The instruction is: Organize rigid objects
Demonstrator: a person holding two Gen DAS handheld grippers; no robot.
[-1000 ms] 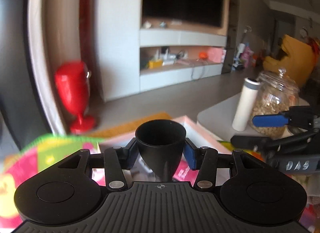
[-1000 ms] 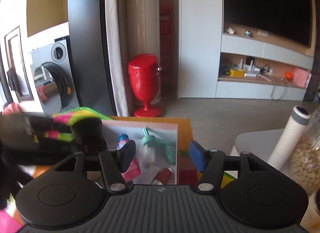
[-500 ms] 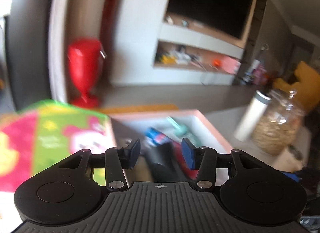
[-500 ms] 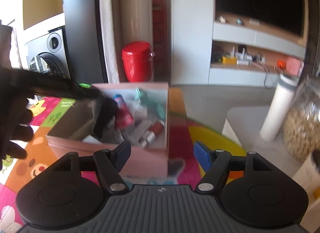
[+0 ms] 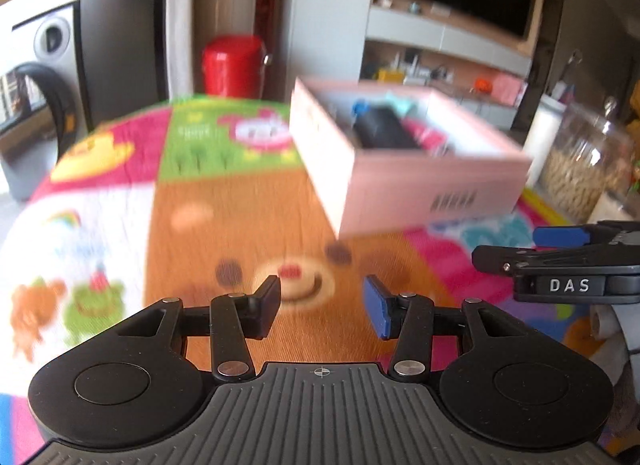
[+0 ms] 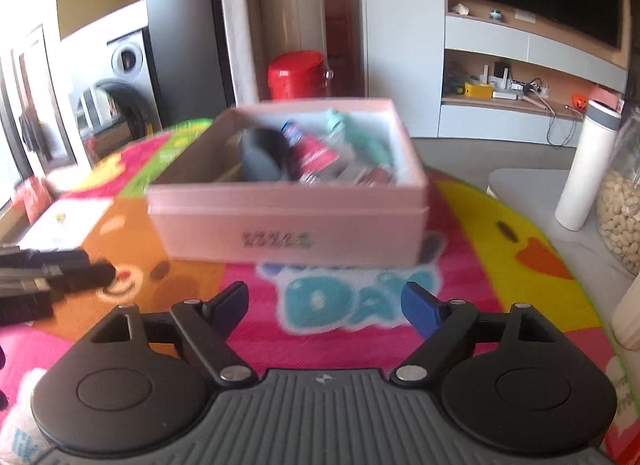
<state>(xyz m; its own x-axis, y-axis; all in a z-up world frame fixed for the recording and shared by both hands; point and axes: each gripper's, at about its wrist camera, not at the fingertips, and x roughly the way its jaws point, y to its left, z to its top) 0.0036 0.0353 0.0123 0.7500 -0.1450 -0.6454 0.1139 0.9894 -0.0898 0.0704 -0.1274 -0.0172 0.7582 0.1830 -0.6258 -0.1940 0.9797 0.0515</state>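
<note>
A pink box stands on a colourful play mat. Inside it lie a black cone-shaped cup, a red tube, a teal item and other small objects. My left gripper is open and empty, low over the mat in front of the box. My right gripper is open and empty, also in front of the box; it shows at the right edge of the left wrist view. The left gripper shows at the left edge of the right wrist view.
A glass jar of nuts and a white cylinder bottle stand on a white surface right of the mat. A red bin and a washing machine are behind. A white card lies left.
The left gripper held the black cup, released it into the pink box and pulled back low over the mat. The right gripper has also drawn back from the box.
</note>
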